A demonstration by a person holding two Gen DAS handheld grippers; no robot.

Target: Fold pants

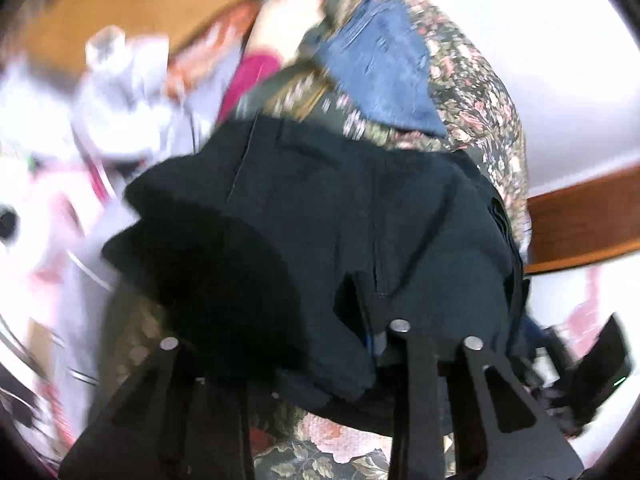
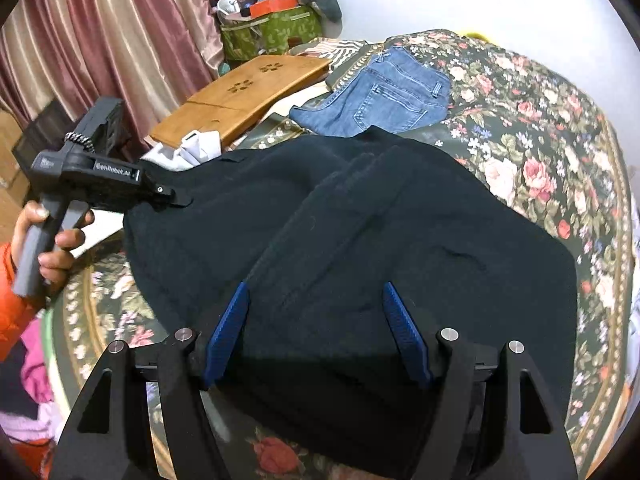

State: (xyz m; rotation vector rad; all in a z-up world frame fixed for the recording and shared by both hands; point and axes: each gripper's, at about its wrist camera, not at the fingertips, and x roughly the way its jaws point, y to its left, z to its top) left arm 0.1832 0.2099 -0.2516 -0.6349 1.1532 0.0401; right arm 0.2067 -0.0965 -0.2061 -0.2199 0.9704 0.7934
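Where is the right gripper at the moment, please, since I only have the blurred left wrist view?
Observer: The right gripper is open at the near edge of the black pants, blue pads apart with cloth between them.
Operator: Thank you. Is my left gripper on the pants' edge?
Observer: Yes, the left gripper is shut on the pants' far left edge, close to a white cloth.
Operator: Can you see what holds it?
Observer: A hand in an orange sleeve grips its grey handle.
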